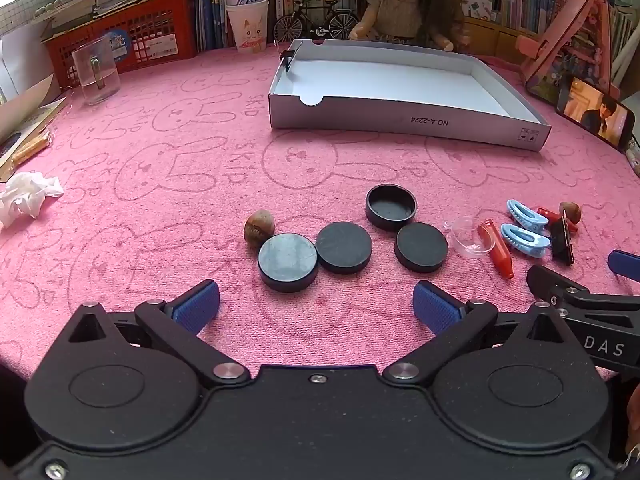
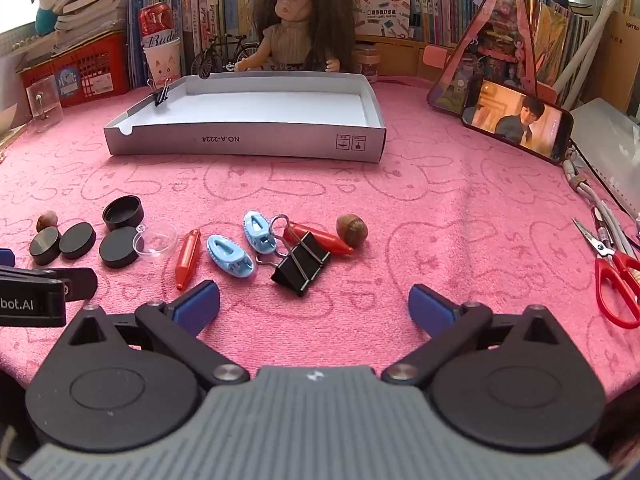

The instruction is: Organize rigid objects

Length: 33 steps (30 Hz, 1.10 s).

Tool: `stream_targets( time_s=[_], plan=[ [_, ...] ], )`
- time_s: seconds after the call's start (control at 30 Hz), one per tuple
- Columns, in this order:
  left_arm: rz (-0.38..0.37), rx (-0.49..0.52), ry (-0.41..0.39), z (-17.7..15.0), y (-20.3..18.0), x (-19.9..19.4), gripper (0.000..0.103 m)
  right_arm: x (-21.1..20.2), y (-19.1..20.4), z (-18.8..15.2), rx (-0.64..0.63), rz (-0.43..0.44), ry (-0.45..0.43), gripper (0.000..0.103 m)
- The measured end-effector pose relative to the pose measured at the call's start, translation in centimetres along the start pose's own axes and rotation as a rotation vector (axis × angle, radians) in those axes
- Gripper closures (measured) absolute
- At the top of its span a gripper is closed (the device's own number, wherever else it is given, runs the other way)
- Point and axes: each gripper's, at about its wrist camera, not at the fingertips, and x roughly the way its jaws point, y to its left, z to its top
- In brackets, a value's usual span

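Note:
Small objects lie on a pink cloth. In the left wrist view, three black round lids (image 1: pixel 343 247) lie flat, a fourth (image 1: pixel 391 206) lies open side up, and a brown nut (image 1: pixel 259 227) sits at their left. My left gripper (image 1: pixel 316 306) is open and empty just in front of them. In the right wrist view, a black binder clip (image 2: pixel 301 263), two blue clips (image 2: pixel 230 256), two red pieces (image 2: pixel 187 258), a clear cap (image 2: pixel 157 240) and a second nut (image 2: pixel 351 230) lie ahead. My right gripper (image 2: pixel 314 308) is open and empty, just short of the binder clip.
A shallow white box (image 2: pixel 248 142) stands behind the objects with a small binder clip (image 2: pixel 161 94) on its left rim. A phone (image 2: pixel 518 120), red scissors (image 2: pixel 614 272), a glass (image 1: pixel 96 70), crumpled tissue (image 1: pixel 28 196), a doll (image 2: pixel 298 28) and books ring the cloth.

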Motion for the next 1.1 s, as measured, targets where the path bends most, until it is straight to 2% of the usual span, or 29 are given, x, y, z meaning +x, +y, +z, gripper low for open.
stream_targets(
  time_s=[1.1],
  plan=[
    [0.0, -0.001, 0.008, 0.05, 0.01, 0.04, 0.0, -0.02, 0.08, 0.1, -0.002, 0.012, 0.012, 0.0]
  ],
)
